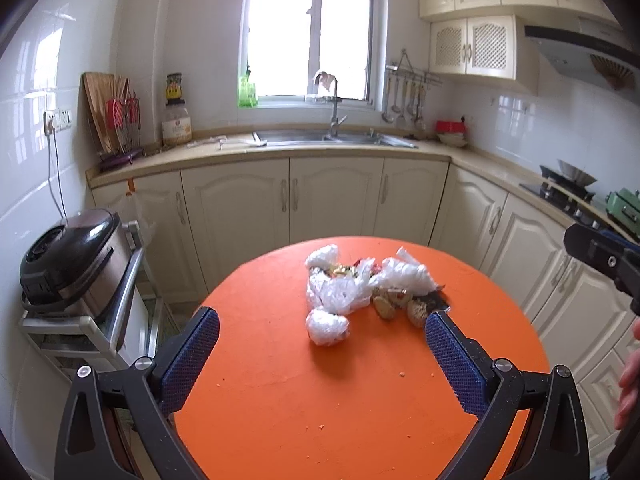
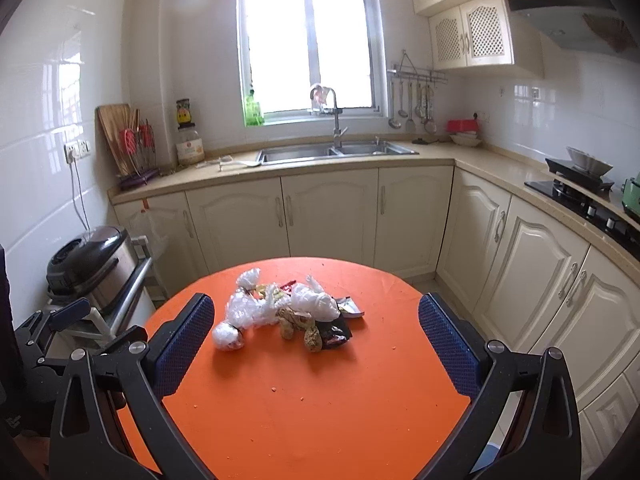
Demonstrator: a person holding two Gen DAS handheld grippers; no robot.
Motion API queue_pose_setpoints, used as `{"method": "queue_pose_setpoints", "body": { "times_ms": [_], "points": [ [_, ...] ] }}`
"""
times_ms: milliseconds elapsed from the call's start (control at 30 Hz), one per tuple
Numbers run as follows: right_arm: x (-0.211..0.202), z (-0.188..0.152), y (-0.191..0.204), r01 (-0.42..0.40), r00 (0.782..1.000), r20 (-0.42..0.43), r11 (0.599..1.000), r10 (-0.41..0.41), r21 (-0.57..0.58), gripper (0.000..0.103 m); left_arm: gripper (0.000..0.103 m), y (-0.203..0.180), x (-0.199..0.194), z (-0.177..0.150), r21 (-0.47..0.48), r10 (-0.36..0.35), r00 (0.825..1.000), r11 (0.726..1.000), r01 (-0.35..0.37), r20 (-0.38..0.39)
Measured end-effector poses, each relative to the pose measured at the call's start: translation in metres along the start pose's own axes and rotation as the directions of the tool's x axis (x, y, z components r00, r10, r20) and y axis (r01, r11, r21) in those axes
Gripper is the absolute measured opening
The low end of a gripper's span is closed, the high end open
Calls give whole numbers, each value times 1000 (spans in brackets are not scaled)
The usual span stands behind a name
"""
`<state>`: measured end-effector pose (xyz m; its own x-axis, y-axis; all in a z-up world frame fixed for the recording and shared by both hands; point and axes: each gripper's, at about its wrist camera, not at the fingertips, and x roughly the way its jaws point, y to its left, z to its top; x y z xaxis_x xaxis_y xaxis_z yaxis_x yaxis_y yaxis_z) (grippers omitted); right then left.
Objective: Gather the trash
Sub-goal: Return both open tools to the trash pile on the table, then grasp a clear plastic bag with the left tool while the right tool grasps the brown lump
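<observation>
Both claws stood released, fingers spread wide and holding nothing, above the near half of the round orange worktop. The left claw pointed at the trash pile, which lay toward the far side of the worktop: crumpled clear plastic bags, one knotted white bundle nearest the camera, and brown food scraps with a dark wrapper at the pile's right edge. The right claw faced the same pile from a position further right. The right wrist view showed the dark wrapper and a foil packet more fully, and part of the left claw's body at its lower left edge. The left wrist view alone showed the right claw's body and a hand at its right edge. Crumbs dotted the worktop. A rice cooker sat on a side rack.
</observation>
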<state>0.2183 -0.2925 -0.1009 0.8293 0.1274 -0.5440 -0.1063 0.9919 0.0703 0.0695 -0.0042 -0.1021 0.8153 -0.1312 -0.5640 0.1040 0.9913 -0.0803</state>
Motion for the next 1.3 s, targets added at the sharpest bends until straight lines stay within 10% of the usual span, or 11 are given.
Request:
{"method": "queue_pose_setpoints", "body": {
  "times_ms": [533, 700, 1067, 1300],
  "points": [
    [152, -41, -12, -13, 958, -286, 1000, 17, 16, 103, 102, 3, 216, 46, 16, 19, 962, 1000, -15, -274],
    [197, -59, -15, -34, 929, -368, 999, 46, 38, 87, 99, 4, 282, 66, 22, 26, 942, 1000, -19, -335],
    [244, -76, -2, -48, 898, -439, 999, 38, -12, 34, 43, 19, 358, 98, -40, -101, 918, 995, 93, -382],
    [220, -83, -16, -91, 896, -432, 995, 101, 44, 27, 38, 34, 385, 119, -79, -130, 921, 991, 108, -367]
  ]
}}
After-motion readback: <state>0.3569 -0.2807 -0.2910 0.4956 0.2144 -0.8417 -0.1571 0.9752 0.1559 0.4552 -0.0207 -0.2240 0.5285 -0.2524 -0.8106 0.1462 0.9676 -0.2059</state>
